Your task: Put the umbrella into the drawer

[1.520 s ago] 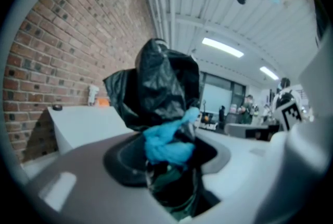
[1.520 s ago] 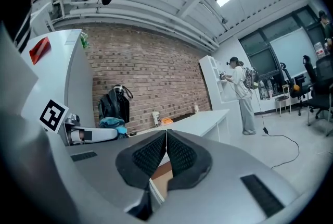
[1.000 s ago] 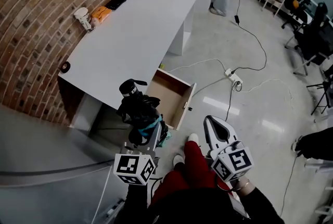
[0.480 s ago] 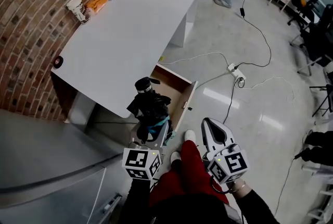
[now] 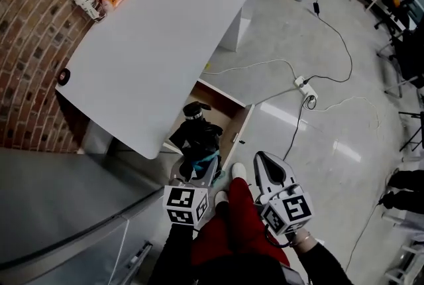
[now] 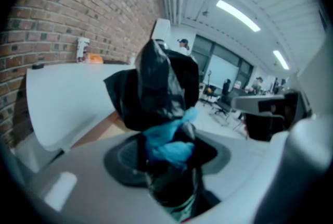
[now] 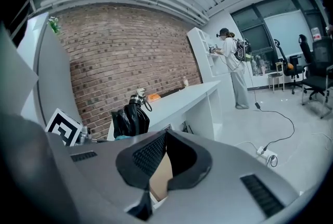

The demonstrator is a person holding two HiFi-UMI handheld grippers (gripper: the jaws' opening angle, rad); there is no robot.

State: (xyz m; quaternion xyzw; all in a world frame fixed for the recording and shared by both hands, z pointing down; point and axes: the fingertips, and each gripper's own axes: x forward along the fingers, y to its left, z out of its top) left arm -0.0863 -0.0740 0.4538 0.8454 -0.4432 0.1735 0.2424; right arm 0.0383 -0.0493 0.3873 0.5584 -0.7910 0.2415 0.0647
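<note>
Transport is in hand: the left gripper (image 5: 199, 163), low centre of the frame, clamps fairly wide on the folded black fabric umbrella (image 5: 197, 136) with a blue strap, bunched and upright over the open wooden drawer (image 5: 228, 114) beneath the white desk (image 5: 165, 32). Next it probably needs lowering inside and releasing; the right gripper (image 5: 264, 161), just right, is closed and empty.

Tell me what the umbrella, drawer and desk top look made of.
Umbrella: black fabric, probably nylon; crumpled folds, slight sheen. Drawer: tan wood-look board inside, matte, white front. Desk top: smooth white matte panel, perhaps laminate.
</note>
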